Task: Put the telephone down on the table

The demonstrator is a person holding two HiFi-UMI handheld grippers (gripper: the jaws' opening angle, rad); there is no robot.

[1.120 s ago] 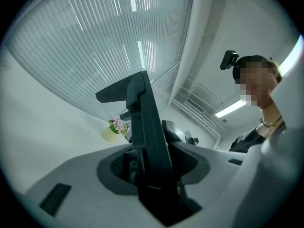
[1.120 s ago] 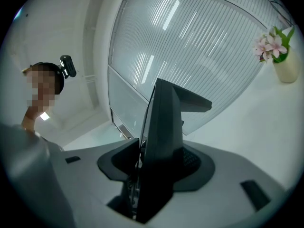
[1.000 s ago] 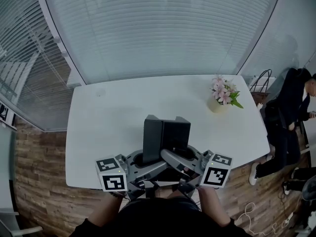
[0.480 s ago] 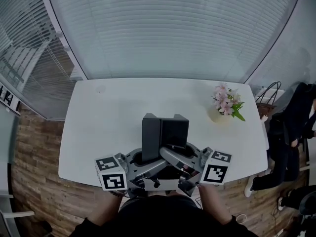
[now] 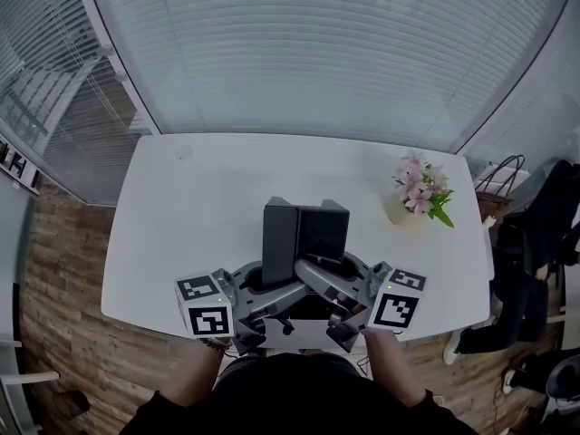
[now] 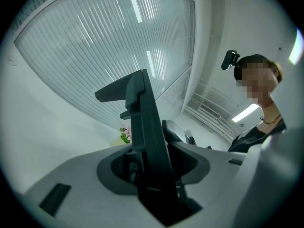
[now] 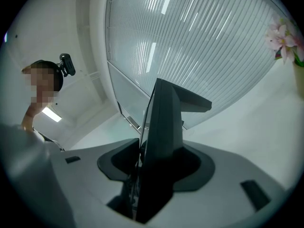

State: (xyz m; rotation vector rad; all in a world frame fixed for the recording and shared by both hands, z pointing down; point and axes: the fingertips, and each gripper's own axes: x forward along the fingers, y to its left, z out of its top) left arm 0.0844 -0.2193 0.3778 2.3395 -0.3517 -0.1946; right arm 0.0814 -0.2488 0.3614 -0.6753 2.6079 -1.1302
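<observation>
Left gripper [image 5: 269, 290] and right gripper [image 5: 319, 284] each clamp the phone [image 5: 304, 234], over the table [image 5: 181, 216]. Lower both together, level; release only once seated.

Left gripper [image 5: 270, 285], right gripper [image 5: 319, 279] — both clasp the telephone [image 5: 304, 232] over the table [image 5: 195, 211]

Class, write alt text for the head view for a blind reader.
The left hand-held gripper and right hand-held gripper grip a black telephone upright at the near edge of a white table. Pink flowers stand toward its right.
</observation>
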